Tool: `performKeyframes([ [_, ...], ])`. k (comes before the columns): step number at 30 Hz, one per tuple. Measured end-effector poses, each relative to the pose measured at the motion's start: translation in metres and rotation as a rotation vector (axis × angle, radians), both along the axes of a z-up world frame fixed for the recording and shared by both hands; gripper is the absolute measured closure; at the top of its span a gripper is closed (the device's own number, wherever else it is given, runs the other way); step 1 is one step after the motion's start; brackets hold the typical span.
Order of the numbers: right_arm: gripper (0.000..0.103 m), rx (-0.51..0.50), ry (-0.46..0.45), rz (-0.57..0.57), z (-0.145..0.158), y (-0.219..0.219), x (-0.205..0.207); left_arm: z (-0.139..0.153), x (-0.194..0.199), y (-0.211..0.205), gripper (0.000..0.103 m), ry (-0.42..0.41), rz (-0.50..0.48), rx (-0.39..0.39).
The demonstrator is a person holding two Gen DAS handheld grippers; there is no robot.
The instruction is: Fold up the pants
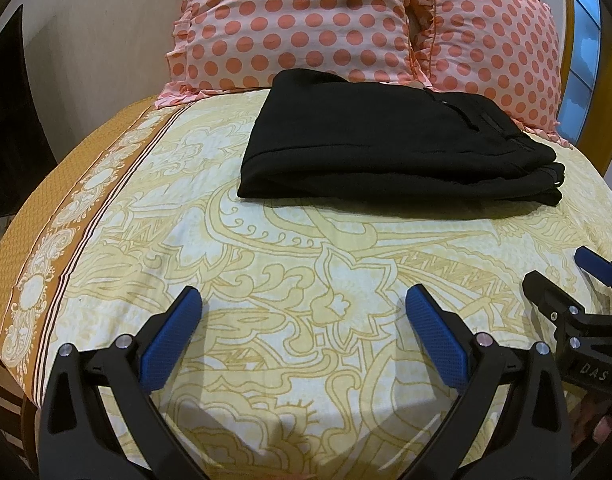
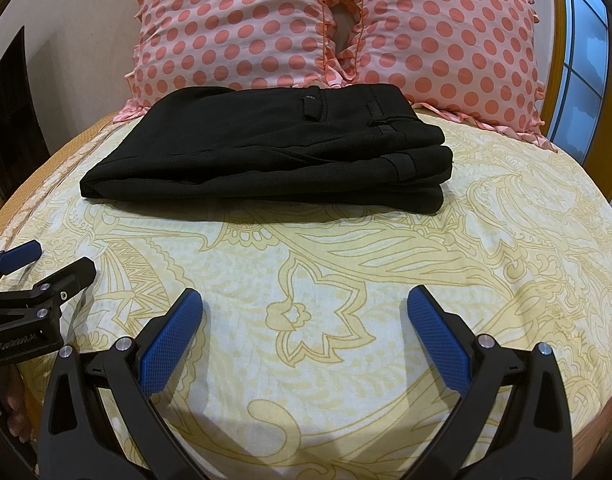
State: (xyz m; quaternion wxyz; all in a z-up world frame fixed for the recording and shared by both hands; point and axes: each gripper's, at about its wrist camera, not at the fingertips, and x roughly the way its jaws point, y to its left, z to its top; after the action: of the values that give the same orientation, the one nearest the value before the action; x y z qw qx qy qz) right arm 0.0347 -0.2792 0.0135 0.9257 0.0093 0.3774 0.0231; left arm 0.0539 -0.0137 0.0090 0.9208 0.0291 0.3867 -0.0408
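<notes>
Black pants (image 2: 266,152) lie folded in a flat stack of layers on a bed (image 2: 345,280), far side of the sheet, their back edge just in front of two pink polka-dot pillows (image 2: 234,28). The waistband, with a belt loop showing, sits toward the right end of the stack. A cream sheet with yellow paisley covers the bed; an orange border (image 1: 66,208) runs along its left edge. Nearer the camera, well apart from the pants, the left gripper (image 1: 304,312) hangs over bare sheet with its blue-padded fingers (image 1: 170,340) spread wide, holding nothing. The right gripper (image 2: 306,312) hangs beside it, jaws likewise wide apart and empty. A window (image 2: 585,60) shows at far right.
</notes>
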Motion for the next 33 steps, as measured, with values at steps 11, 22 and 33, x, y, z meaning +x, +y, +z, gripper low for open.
performKeyframes([
  [11,0.001,0.0,0.001,-0.003,-0.0002,0.0009,0.0003,-0.0011,-0.0031,0.0,0.002,0.004,-0.009,-0.002],
  [22,0.001,0.0,0.002,-0.004,0.0,0.0017,0.0009,-0.001,-0.0037,-0.0018,0.002,0.004,-0.007,-0.002],
  [33,0.001,-0.001,0.001,-0.006,-0.0001,0.0024,0.001,-0.002,-0.0047,-0.0014,0.002,-0.004,-0.019,-0.002],
])
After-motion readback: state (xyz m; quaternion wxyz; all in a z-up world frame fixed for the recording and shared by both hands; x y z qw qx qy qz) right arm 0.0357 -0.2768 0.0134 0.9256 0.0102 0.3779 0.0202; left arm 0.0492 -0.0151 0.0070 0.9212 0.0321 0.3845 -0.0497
